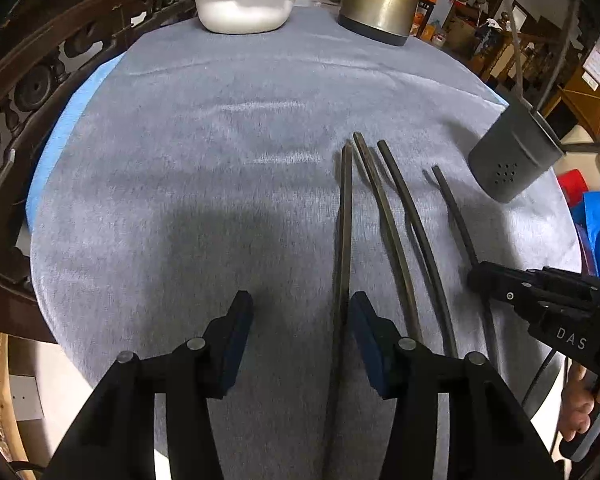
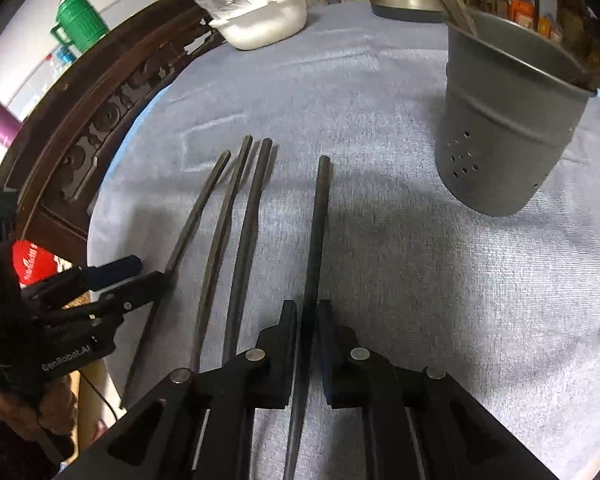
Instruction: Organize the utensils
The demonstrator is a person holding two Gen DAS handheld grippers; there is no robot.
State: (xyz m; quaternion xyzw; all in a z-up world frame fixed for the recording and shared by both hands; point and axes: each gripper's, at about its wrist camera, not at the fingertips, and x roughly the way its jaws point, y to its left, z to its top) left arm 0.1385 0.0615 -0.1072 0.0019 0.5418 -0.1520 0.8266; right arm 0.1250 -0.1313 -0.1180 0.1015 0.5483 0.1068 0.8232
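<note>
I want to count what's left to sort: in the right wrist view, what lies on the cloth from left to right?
Leftmost chopstick → second chopstick → third chopstick → fourth chopstick, between the right hand-held gripper fingers → grey holder.

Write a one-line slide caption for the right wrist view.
Right gripper closed around one dark chopstick on the grey cloth, three more beside it, grey perforated holder ahead.

Count: 4 chopsticks (image 2: 236, 248) on the surface (image 2: 380, 280), 1 gray holder cup (image 2: 500, 140), 1 white bowl (image 2: 268, 20), 1 kettle (image 1: 380, 0). 2 tongs: left (image 1: 300, 320), right (image 2: 308, 320).
</note>
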